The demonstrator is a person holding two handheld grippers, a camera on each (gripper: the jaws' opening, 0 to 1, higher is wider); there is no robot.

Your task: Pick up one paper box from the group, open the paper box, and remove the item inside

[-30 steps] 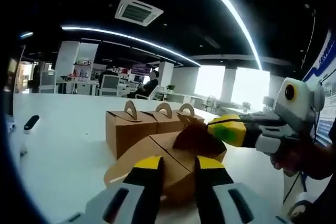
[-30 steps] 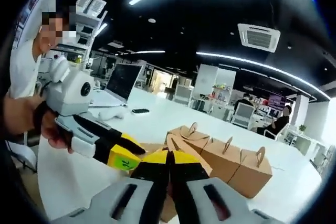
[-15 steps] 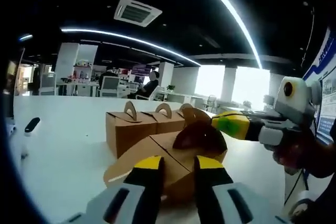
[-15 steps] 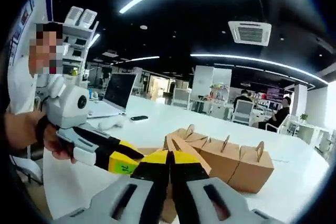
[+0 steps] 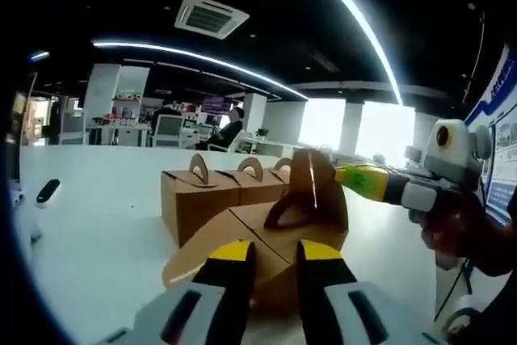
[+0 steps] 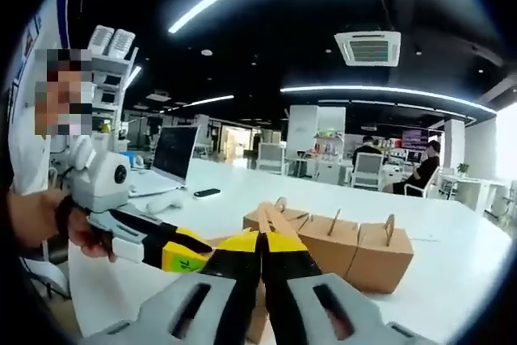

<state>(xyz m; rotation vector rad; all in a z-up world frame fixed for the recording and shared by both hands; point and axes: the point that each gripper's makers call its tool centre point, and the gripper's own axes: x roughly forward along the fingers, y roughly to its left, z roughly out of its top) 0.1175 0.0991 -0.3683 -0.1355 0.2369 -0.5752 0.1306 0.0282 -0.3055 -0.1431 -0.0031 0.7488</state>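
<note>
Tabletop: white, wide, carrying the brown paper boxes; a small dark object lies near its left edge in the left gripper view.
Row of boxes: three closed kraft boxes with arched carry handles, side by side behind the worked box; in the right gripper view they stand right of centre.
Worked paper box: nearest the left tongs, just past their tips, resting on the tabletop; its top flaps spread, one handle flap raised upright.
Left tongs: yellow-tipped jaws stand slightly apart with the box's front edge between or just beyond them; whether they actually pinch it cannot be told. In the right gripper view they enter from the left, held by a person's hand.
Right tongs: jaws pressed together on the thin upright cardboard flap, seen edge-on between the yellow tips. In the left gripper view they reach in from the right, tip touching the raised flap's upper right edge.
Laptop: open on the tabletop at the left of the right gripper view, well apart from the boxes.
Background: office with ceiling light strips, an air vent, and seated people at far desks.
</note>
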